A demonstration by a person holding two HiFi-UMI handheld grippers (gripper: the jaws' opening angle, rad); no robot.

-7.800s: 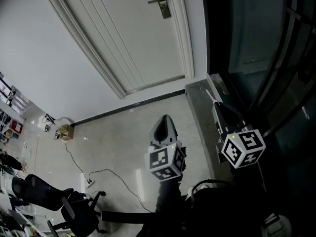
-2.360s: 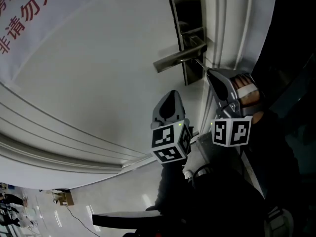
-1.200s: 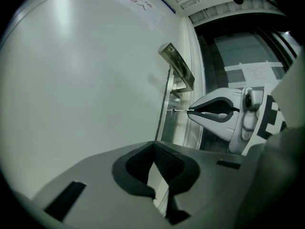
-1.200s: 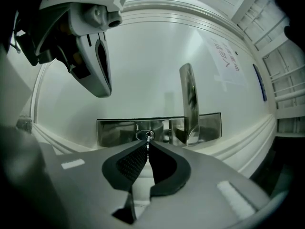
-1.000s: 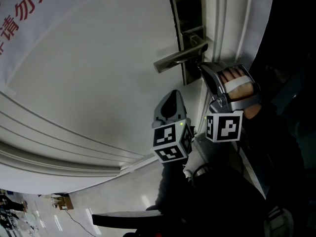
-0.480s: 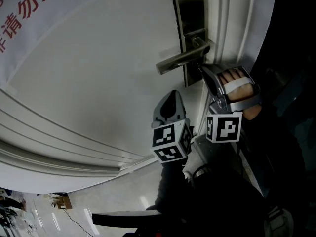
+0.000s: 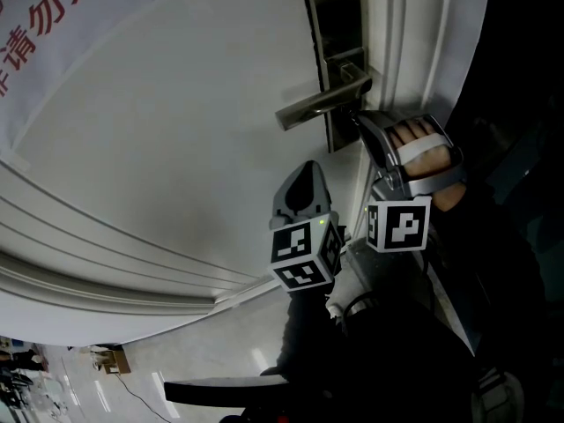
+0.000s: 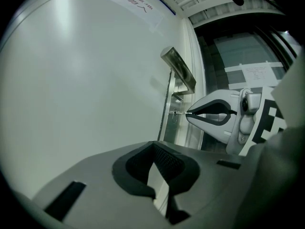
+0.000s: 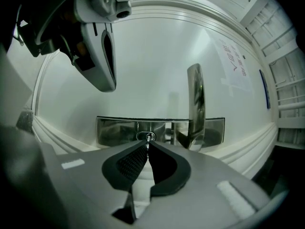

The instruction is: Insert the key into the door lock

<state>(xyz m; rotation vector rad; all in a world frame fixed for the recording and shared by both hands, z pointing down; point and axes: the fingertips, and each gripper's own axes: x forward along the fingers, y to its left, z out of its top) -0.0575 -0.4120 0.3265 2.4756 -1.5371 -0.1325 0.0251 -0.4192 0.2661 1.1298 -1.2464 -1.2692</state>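
The right gripper (image 9: pixel 147 146) pinched the key (image 9: pixel 148 140), whose shaft pointed straight ahead, tip at the keyhole (image 9: pixel 143 136) in the lock plate (image 9: pixel 114 130). The left gripper (image 8: pixel 153 144) hung closed, empty, farther off.

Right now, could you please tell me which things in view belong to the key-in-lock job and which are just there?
In the job:
key, pinched in the right claw
keyhole in the lock plate

Just there:
left claw, shut and empty
door handle
paper notice on the door
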